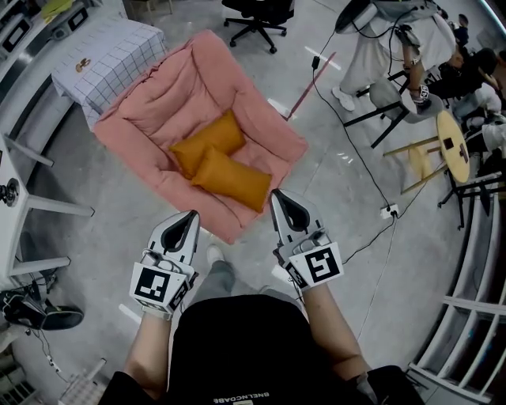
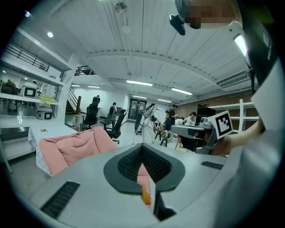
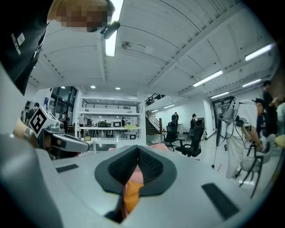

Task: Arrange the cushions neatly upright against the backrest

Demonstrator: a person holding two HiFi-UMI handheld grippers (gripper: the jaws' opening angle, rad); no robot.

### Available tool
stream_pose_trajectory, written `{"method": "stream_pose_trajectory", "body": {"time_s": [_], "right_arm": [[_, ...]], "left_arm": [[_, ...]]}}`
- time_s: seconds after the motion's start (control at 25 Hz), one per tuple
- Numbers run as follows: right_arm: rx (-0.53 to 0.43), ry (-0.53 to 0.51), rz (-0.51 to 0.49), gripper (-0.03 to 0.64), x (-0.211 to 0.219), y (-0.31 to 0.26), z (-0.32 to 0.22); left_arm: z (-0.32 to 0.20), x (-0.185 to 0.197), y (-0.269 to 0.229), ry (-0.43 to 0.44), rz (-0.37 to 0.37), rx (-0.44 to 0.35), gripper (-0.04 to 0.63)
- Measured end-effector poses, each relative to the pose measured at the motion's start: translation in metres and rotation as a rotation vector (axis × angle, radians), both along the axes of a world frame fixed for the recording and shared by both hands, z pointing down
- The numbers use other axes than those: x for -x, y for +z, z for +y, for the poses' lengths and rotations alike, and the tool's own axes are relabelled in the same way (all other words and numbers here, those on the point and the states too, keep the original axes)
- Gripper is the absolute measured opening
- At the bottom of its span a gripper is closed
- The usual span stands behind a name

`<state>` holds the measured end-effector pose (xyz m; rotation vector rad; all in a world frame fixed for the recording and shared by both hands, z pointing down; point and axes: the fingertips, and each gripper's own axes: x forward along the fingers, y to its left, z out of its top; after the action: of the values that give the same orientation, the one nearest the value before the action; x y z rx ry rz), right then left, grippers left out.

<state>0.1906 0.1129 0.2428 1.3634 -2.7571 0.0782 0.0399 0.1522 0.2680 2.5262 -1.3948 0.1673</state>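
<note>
Left gripper and right gripper: both clenched, nothing held, side by side near the front edge of pink armchair.

Far cushion and near cushion:
- orange, flat on seat, touching
- long axes crosswise, slightly splayed
- neither upright

Bare floor at right. Checked-cloth table just behind armchair. Floor cable, stools and office chair well apart.
</note>
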Motion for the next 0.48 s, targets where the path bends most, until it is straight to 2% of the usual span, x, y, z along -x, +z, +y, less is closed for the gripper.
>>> {"method": "stream_pose_trajectory", "body": {"time_s": [0.2,0.48], "right_arm": [[-0.008,0.005,0.030,0.009,0.039,-0.003,-0.024],[0.026,-0.033,0.100,0.011,0.070,0.006,-0.038]], "left_arm": [[-0.025,0.036,0.006,0.032,0.008,-0.002,0.011],[-0.043,0.062,0.016,0.019,0.025,0.031,0.012]]}}
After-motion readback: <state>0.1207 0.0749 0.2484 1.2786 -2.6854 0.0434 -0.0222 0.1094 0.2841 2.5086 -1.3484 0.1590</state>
